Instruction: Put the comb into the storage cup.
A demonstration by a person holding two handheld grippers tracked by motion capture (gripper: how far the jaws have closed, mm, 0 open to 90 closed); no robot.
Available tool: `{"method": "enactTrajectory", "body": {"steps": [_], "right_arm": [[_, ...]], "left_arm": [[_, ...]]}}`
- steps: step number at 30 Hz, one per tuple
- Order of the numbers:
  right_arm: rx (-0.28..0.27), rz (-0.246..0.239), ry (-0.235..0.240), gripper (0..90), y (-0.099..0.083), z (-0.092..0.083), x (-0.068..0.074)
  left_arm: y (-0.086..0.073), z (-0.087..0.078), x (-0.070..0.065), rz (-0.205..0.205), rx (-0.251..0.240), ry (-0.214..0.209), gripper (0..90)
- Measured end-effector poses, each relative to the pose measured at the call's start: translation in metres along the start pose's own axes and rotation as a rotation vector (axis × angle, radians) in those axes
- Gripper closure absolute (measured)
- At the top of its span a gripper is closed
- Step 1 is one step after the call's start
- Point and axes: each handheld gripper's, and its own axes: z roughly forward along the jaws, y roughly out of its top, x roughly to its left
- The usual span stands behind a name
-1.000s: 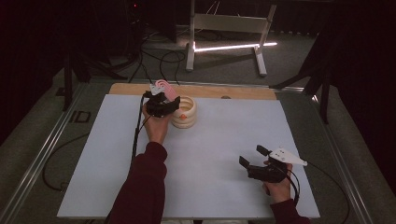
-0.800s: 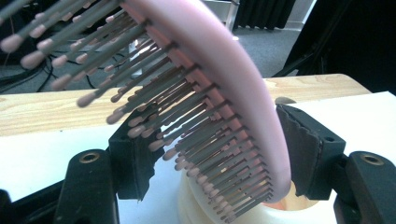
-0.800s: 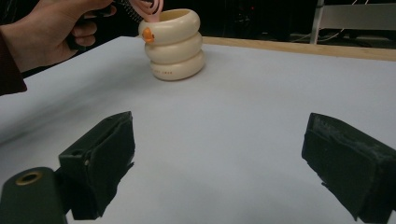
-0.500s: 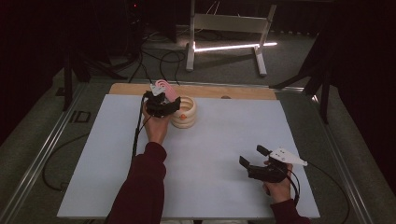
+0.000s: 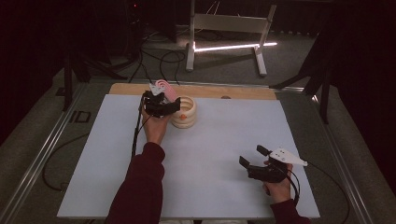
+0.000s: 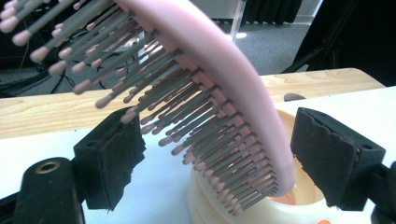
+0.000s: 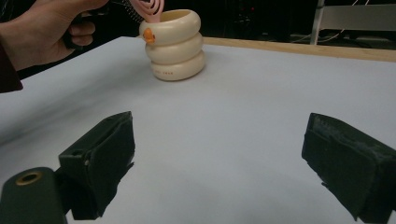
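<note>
A pink hairbrush (image 5: pixel 163 86) stands tilted in a cream ringed cup (image 5: pixel 185 114) at the far side of the white table (image 5: pixel 224 140). My left gripper (image 5: pixel 163 105) is at the cup's left, with its jaws around the brush. In the left gripper view the brush (image 6: pixel 219 60) with its grey bristles leans between the two pads above the cup (image 6: pixel 299 196). The jaws have just been opening, and the pads stand off the brush. My right gripper (image 5: pixel 252 155) rests open near the front right with nothing in it. Its own view shows the cup (image 7: pixel 173 46) and brush (image 7: pixel 149 9) far off.
A wooden strip (image 5: pixel 233 91) runs along the table's far edge. Beyond it stand a metal frame (image 5: pixel 224 28) and a lit bar on the floor, with cables (image 5: pixel 154 56) nearby. Metal rails (image 5: pixel 42 154) flank the table.
Both hands keep their places. The brush still leans in the cup, and no other shift is plain in the high view.
</note>
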Motion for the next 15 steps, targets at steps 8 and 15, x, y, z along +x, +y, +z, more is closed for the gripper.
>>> {"method": "enactTrajectory", "body": {"steps": [8, 15], "right_arm": [[-0.001, 0.0, 0.001, 9.4, 0.0, -0.0001, 0.0003], [0.0, 0.0, 0.002, 9.4, 0.0001, 0.0002, 0.001]], "left_arm": [[0.0009, -0.0017, 0.0016, -0.005, 0.011, 0.031, 8.0], [0.0012, -0.0034, 0.0021, 0.009, 0.02, 0.033, 5.0]]}}
